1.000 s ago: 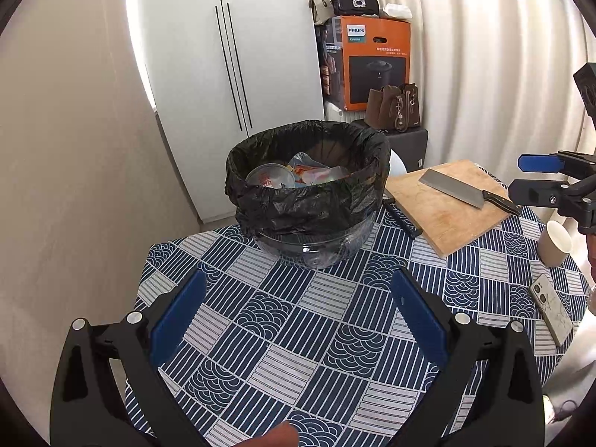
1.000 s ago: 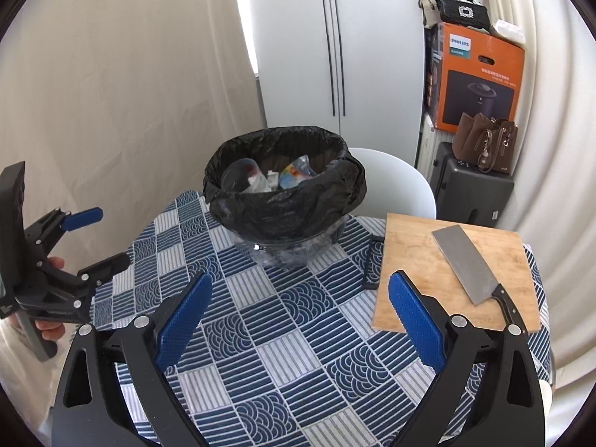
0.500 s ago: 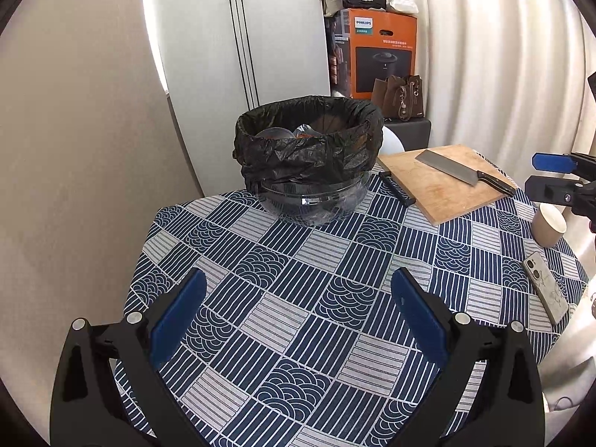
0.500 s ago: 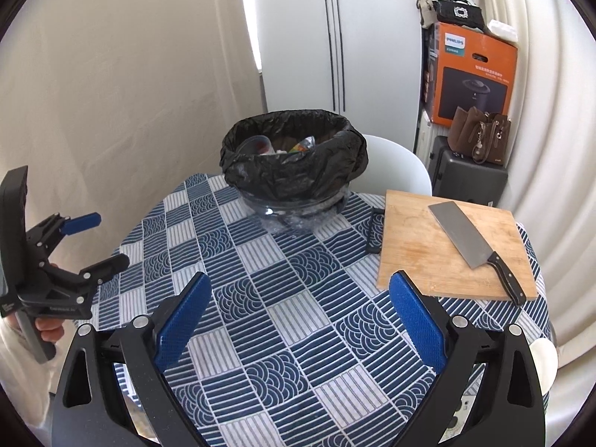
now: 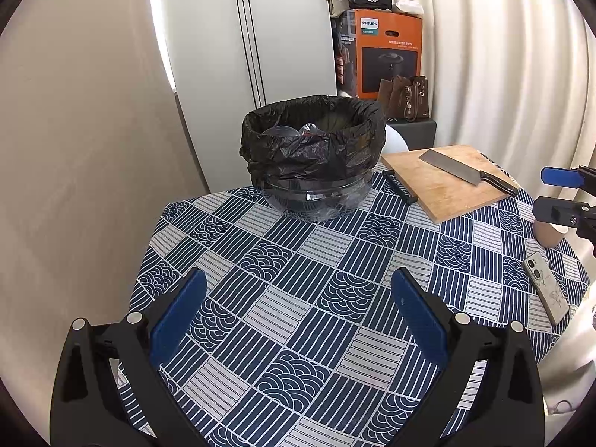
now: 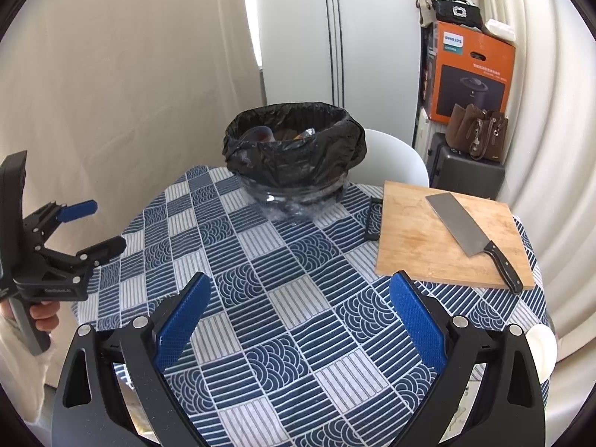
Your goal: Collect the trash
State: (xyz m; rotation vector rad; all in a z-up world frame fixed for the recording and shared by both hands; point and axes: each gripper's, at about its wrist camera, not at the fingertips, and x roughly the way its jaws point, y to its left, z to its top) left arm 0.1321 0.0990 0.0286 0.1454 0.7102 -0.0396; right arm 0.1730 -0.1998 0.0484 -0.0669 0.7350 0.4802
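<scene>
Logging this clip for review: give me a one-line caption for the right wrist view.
Open right gripper above patterned tablecloth, facing black-lined trash bin; cleaver on cutting board.

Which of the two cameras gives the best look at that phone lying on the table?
The left wrist view. There the phone lies in plain sight near the table's right edge, back up, with its camera lenses showing. The right wrist view does not show it clearly; that side is blocked by the right tool.

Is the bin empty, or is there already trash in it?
Not empty. The black-lined bin stands upright on the table, with clear plastic pieces and wrappers visible inside. How full it is: cannot tell.
</scene>
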